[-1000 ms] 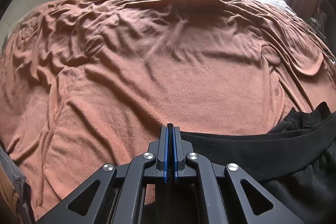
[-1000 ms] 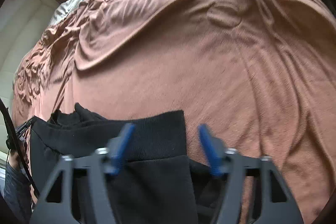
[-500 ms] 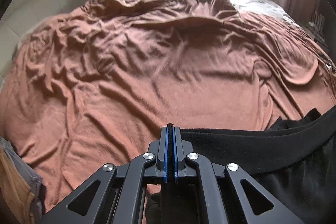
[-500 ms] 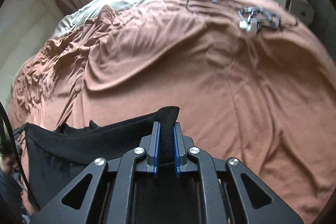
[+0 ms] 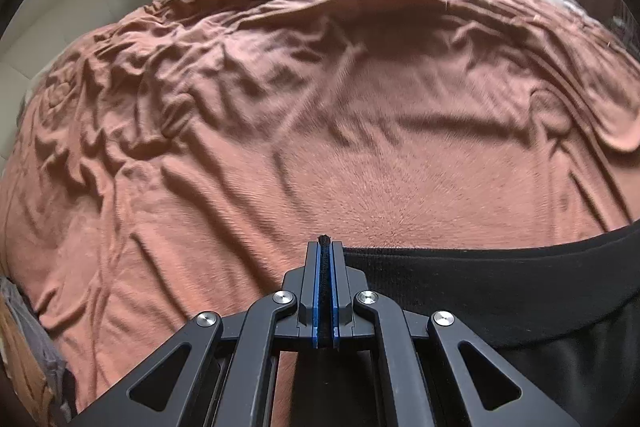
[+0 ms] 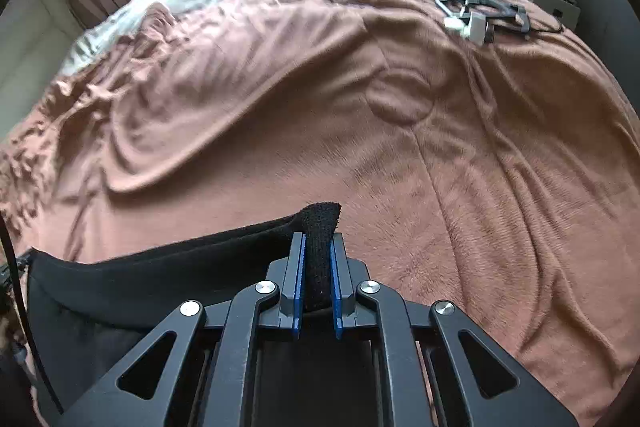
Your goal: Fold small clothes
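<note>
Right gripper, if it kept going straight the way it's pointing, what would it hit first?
Probably the brown blanket just past the black garment that the right gripper grips; nothing else seems to lie in that line, though depth is unclear.

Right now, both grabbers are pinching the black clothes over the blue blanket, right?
Almost. The blanket is brown, not blue; both wrist views show it. Only the pads inside the jaws are blue. The rest holds: the left gripper and the right gripper each have their jaws shut on the edge of the black clothes over that blanket.
</note>
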Available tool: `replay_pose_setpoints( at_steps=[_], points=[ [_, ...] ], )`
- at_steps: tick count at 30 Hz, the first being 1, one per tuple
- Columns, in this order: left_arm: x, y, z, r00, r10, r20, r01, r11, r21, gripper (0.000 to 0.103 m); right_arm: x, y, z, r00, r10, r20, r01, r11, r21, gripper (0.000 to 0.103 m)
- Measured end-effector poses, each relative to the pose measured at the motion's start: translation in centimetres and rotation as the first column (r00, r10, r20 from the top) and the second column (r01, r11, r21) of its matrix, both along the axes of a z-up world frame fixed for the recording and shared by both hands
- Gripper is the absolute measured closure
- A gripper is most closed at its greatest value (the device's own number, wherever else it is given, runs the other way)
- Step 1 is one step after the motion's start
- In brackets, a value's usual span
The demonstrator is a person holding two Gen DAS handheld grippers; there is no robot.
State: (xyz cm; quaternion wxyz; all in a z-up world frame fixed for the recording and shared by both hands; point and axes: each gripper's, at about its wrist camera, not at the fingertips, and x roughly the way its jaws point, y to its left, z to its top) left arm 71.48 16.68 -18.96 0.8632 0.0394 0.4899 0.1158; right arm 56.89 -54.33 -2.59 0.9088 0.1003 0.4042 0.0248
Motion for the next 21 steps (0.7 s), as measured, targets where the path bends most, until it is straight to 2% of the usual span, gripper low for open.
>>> replay_pose_setpoints(
  at_steps=[4, 7, 8, 9, 10, 11, 13, 16, 19, 21],
  points=[
    [0.4, -0.6, -1.4, 1.0, -0.013, -0.01, 0.014, 0.998, 0.068, 0.098, 1.8, 0.7, -2.0, 0.999, -0.001, -0.045, 0.0, 1.0, -0.025, 0.094],
    [0.5, -1.1, -0.9, 0.998, -0.04, -0.055, 0.045, 0.995, 0.087, 0.095, 2.1, 0.9, -1.5, 0.998, 0.008, -0.066, -0.01, 0.999, -0.034, 0.082],
    [0.5, -1.0, -0.6, 0.997, -0.044, -0.07, 0.049, 0.996, 0.079, 0.09, 2.1, 1.0, -1.4, 0.997, 0.013, -0.074, -0.016, 0.999, -0.038, 0.064],
    [0.2, -0.8, -0.1, 0.996, -0.045, -0.081, 0.05, 0.997, 0.061, 0.086, 1.8, 1.0, -0.9, 0.998, 0.03, -0.048, -0.031, 0.999, -0.027, 0.05],
    [-0.2, -0.5, 0.5, 0.996, -0.043, -0.081, 0.046, 0.998, 0.034, 0.072, 1.3, 0.9, -0.3, 0.999, 0.04, -0.033, -0.04, 0.999, -0.026, 0.029],
    [-0.8, -0.3, 1.2, 0.997, -0.04, -0.073, 0.041, 0.999, 0.014, 0.05, 0.7, 0.6, 0.4, 0.999, 0.053, -0.007, -0.053, 0.998, -0.02, 0.024],
    [-2.3, 0.1, 2.7, 0.999, -0.03, -0.043, 0.029, 0.999, -0.013, 0.027, -0.7, 0.1, 1.5, 0.998, 0.064, 0.022, -0.064, 0.998, -0.001, 0.024],
    [-5.1, 0.4, 4.7, 0.999, -0.038, -0.017, 0.037, 0.998, -0.054, 0.025, -2.9, -1.1, 2.6, 0.998, 0.064, 0.017, -0.065, 0.997, 0.044, 0.024],
    [-8.0, 1.2, 6.0, 0.999, -0.014, -0.037, 0.011, 0.997, -0.077, 0.025, -5.9, -2.0, 4.0, 0.997, 0.083, 0.0, -0.083, 0.996, 0.046, 0.024],
    [-10.2, 1.7, 7.4, 1.0, -0.006, -0.023, 0.003, 0.994, -0.111, 0.025, -8.7, -2.7, 5.0, 0.994, 0.105, 0.001, -0.105, 0.992, 0.068, 0.024]
  ],
)
